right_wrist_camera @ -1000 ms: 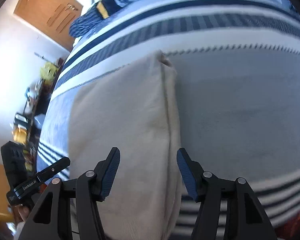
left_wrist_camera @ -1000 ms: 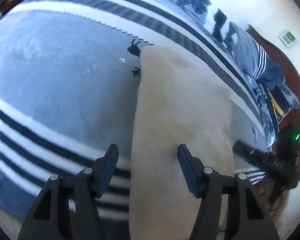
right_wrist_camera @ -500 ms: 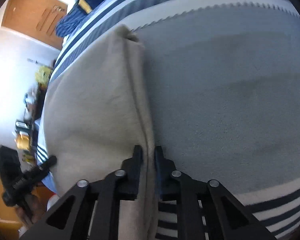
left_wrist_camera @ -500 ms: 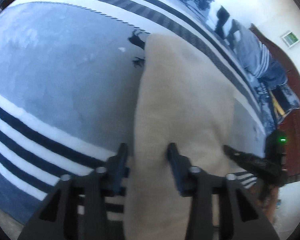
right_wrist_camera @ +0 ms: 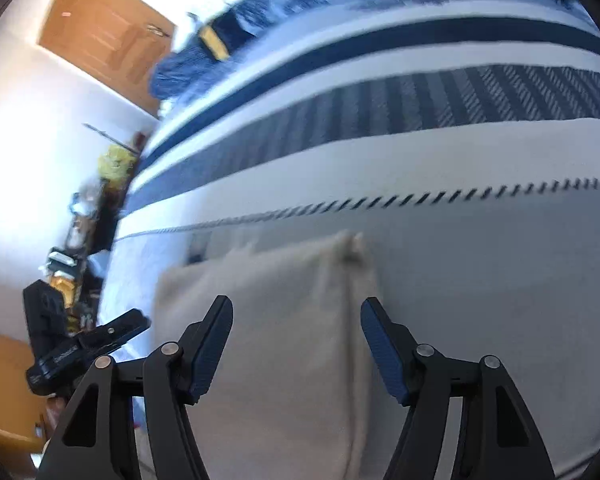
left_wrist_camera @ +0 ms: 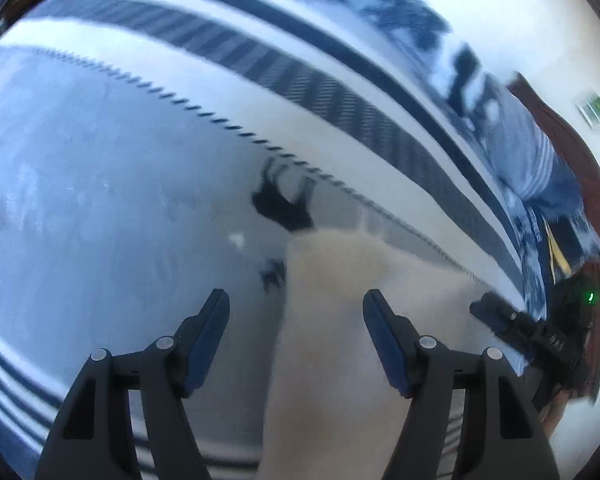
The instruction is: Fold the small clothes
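A beige folded garment (left_wrist_camera: 340,344) lies on the striped blue and white bedspread (left_wrist_camera: 100,200). In the left wrist view my left gripper (left_wrist_camera: 296,320) is open above the garment's left edge, its left finger over the bedspread and its right over the cloth. In the right wrist view the garment (right_wrist_camera: 284,320) looks short and doubled, with a seam down its right side. My right gripper (right_wrist_camera: 296,324) is open above it and holds nothing. Each gripper shows in the other's view: the right one (left_wrist_camera: 520,328) and the left one (right_wrist_camera: 84,344).
Pillows and blue bedding (left_wrist_camera: 540,160) lie at the far side of the bed. A wooden door (right_wrist_camera: 104,32) and a cluttered shelf (right_wrist_camera: 84,216) stand to the left in the right wrist view. A dark print mark (left_wrist_camera: 284,208) is on the bedspread just beyond the garment.
Half a second ago both grippers were shut on the garment's near end. Now both are open, and the garment reaches less far across the bed, its far edge nearer the grippers.
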Motion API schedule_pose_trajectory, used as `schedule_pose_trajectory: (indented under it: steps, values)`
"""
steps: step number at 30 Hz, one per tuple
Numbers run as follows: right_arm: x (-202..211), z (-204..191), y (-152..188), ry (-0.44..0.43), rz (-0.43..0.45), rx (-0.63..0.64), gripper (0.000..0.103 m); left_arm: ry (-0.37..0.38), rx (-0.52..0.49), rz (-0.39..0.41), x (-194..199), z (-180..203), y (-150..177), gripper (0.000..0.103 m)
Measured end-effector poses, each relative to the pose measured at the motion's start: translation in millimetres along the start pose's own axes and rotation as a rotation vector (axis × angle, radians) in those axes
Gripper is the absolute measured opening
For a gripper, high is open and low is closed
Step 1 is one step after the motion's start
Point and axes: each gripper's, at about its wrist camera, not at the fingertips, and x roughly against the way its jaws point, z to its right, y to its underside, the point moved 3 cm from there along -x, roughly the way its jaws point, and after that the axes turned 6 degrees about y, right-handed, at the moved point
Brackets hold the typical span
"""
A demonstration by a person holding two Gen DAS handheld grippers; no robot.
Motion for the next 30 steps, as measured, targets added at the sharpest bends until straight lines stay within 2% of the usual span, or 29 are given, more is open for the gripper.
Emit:
schedule_pose_trajectory:
  steps: [2, 4, 5, 6, 7, 8, 11, 13, 14, 17, 18, 19, 20, 21, 22, 25, 29, 30]
  values:
    - [-18, 6, -10, 0.001, -0.015, -0.025, 0.047, 0.028, 0.045, -0.008, -10, -6, -8, 0.068]
    - [-28, 9, -13, -0.067, -0.013, -0.048, 0.018, 0.052, 0.046, 0.002, -15, -6, -11, 0.062]
    - [-29, 11, -11, -0.089, 0.002, -0.047, 0.011, 0.055, 0.028, 0.017, -15, -3, -12, 0.045]
    - [-28, 16, -10, -0.074, 0.017, -0.045, 0.009, 0.069, 0.016, 0.018, -16, 2, -14, 0.032]
    - [-27, 19, -11, -0.076, 0.027, -0.057, 0.007, 0.07, -0.004, 0.026, -14, 8, -14, 0.026]
    - [-23, 21, -10, -0.107, 0.048, -0.085, 0.007, 0.05, -0.05, 0.053, -10, 15, -12, 0.022]
    - [-15, 15, -18, -0.052, 0.074, -0.041, 0.006, -0.006, -0.086, 0.067, -14, 20, -11, 0.023]
    - [-29, 15, -15, 0.026, 0.031, -0.023, 0.006, -0.022, -0.071, 0.076, -17, 15, -9, 0.028]
    - [-36, 14, -13, 0.043, 0.019, -0.017, 0.007, -0.03, -0.066, 0.082, -14, 14, -8, 0.035]
    - [-21, 11, -7, 0.032, 0.011, -0.05, 0.016, -0.052, -0.104, 0.12, 9, 18, 8, 0.041]
    - [-9, 7, -2, 0.013, 0.021, -0.041, 0.033, -0.06, -0.129, 0.127, 17, 19, 18, 0.042]
    - [3, 5, 4, 0.006, 0.028, -0.033, 0.059, -0.065, -0.154, 0.129, 26, 19, 31, 0.045]
    - [17, 4, 16, 0.012, 0.035, -0.037, 0.071, -0.067, -0.173, 0.125, 34, 16, 47, 0.05]
    - [28, 6, 29, 0.007, 0.048, -0.049, 0.078, -0.064, -0.176, 0.12, 41, 12, 65, 0.052]
    - [36, 8, 43, -0.01, 0.053, -0.06, 0.078, -0.061, -0.17, 0.114, 46, 8, 79, 0.053]
    - [42, 17, 95, -0.055, -0.002, -0.117, 0.076, -0.062, -0.151, 0.058, 52, -8, 131, 0.053]
    - [34, 23, 148, -0.04, -0.081, -0.148, 0.067, 0.015, -0.022, -0.002, 51, -32, 177, 0.053]
    - [34, 24, 159, 0.0, -0.087, -0.139, 0.066, 0.029, 0.005, -0.006, 50, -36, 184, 0.053]
